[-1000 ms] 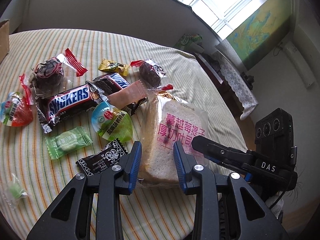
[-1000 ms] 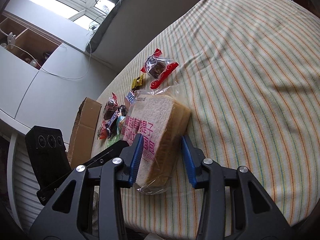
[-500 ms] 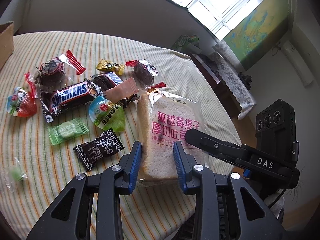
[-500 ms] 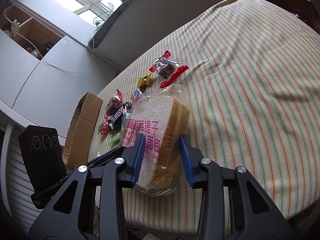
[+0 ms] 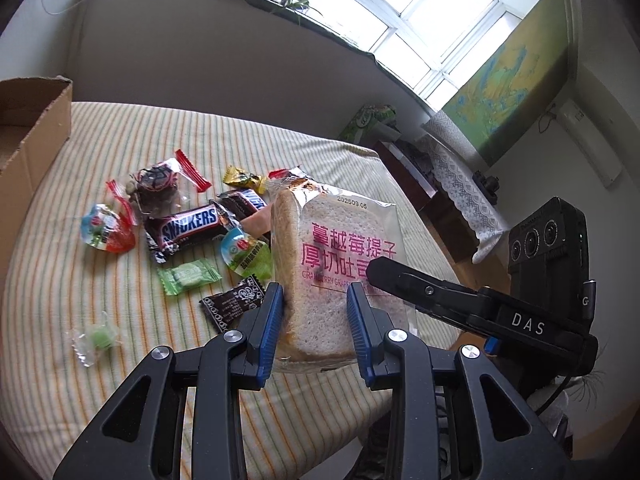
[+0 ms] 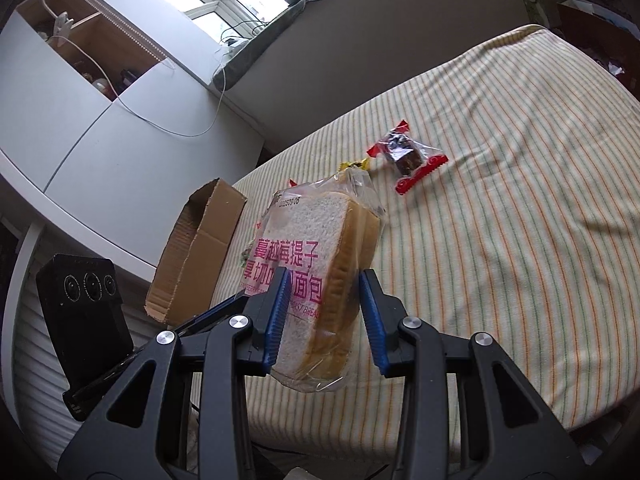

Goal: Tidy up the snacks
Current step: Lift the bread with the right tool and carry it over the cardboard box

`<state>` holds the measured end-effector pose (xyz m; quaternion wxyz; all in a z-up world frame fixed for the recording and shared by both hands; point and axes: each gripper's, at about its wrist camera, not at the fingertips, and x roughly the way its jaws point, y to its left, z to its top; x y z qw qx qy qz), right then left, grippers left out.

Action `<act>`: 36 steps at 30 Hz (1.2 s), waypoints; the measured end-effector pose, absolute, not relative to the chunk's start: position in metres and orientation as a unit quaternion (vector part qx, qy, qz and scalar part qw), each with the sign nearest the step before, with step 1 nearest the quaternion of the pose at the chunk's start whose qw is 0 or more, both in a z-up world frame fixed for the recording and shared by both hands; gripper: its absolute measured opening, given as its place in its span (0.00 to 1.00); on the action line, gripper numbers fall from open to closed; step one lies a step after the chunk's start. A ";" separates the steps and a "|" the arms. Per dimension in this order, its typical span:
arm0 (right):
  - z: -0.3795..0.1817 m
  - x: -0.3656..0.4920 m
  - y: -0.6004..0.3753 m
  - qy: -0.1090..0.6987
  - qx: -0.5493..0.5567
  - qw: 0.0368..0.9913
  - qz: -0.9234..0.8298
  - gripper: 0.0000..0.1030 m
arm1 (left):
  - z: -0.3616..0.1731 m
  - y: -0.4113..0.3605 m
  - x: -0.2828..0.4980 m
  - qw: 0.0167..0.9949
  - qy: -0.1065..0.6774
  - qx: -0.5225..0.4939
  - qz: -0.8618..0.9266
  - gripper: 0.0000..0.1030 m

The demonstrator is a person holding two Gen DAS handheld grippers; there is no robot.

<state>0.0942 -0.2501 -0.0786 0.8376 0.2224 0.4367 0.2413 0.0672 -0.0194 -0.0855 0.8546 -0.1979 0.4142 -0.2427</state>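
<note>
Only the left view shows the Snickers bar (image 5: 188, 226) beside the bread (image 5: 332, 272).

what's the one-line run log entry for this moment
step: lift bread | left gripper: shut on bread pack | right gripper: shut on bread pack | box: open, beside

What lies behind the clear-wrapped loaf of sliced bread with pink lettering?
In the right wrist view, behind the bread loaf a yellow candy wrapper and a red wrapper tip peek out. The loaf covers the rest of the snack pile; the brown cardboard box stands beside it.
</note>
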 end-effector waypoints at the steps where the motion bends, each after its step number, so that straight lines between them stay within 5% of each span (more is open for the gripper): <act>1: -0.076 0.093 -0.245 0.435 0.219 0.838 0.245 0.36 | -0.083 -0.014 0.065 0.857 0.410 -0.200 -0.240 0.30; 22: -0.030 0.107 -0.071 0.425 0.115 0.824 0.356 0.36 | -0.056 0.135 0.021 0.894 0.337 -0.262 -0.136 0.30; 36: -0.047 0.121 0.041 0.445 0.057 0.793 0.411 0.36 | -0.074 0.222 0.009 0.897 0.324 -0.296 -0.049 0.30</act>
